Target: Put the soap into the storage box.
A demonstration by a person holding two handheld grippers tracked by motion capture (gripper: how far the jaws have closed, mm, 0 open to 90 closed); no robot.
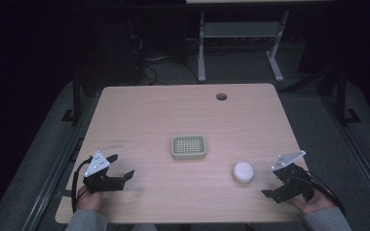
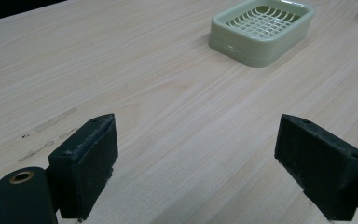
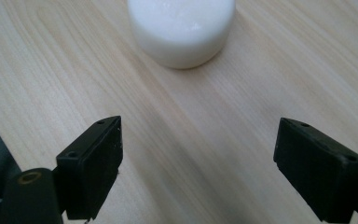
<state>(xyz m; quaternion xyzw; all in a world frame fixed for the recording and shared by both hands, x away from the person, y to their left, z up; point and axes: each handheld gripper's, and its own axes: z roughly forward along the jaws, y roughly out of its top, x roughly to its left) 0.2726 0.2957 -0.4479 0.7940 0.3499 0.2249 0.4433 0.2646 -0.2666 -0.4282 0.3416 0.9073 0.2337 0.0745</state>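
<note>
Both the left gripper (image 1: 123, 167) and the right gripper (image 1: 268, 180) gape wide, holding nothing, the white round soap (image 1: 243, 172) lying on the table (image 1: 149, 110) just ahead of the right one, near the empty green slotted soap dish (image 1: 189, 147) at mid-table.

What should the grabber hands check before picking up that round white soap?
1. Right gripper open wide enough: ok, its jaws stand apart with nothing between them.
2. Round white soap bar lined up ahead of the right gripper: ok, and not yet touched.
3. Pale green plastic soap dish empty: ok, its grid is bare.
4. Left gripper out of the way: ok, open above the light wooden table, apart from the dish.
5. Soap dry or slippery: cannot tell.
</note>
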